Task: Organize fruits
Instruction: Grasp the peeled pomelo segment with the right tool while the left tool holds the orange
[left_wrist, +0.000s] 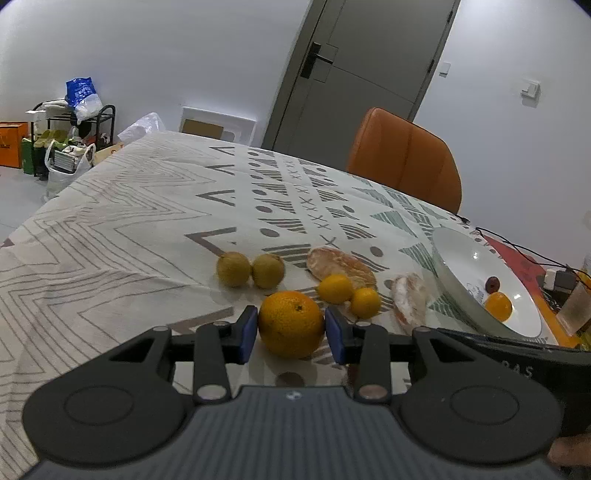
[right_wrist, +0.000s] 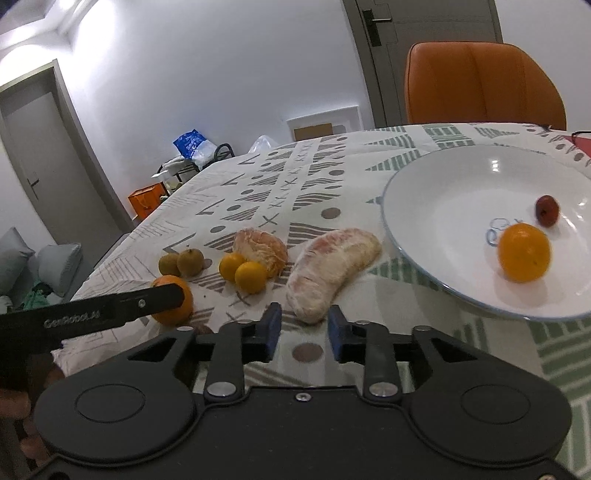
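Observation:
A large orange (left_wrist: 291, 323) sits on the patterned tablecloth between the blue pads of my left gripper (left_wrist: 291, 329); the pads touch or nearly touch its sides. It also shows in the right wrist view (right_wrist: 176, 295), partly behind the left gripper's finger. My right gripper (right_wrist: 303, 328) is open and empty, just short of a peeled pomelo segment (right_wrist: 332, 271). A white plate (right_wrist: 443, 192) at the right holds a small orange (right_wrist: 523, 253) and a red date (right_wrist: 547, 209). Two small oranges (right_wrist: 243, 271), a peeled citrus piece (right_wrist: 262, 247) and two brownish-green fruits (right_wrist: 181, 262) lie on the cloth.
An orange chair (right_wrist: 480, 81) stands behind the table's far edge. Cables and a small box (left_wrist: 554, 277) lie beyond the plate at the right. The table's left edge (left_wrist: 55, 199) drops to the floor, where bags and a rack stand.

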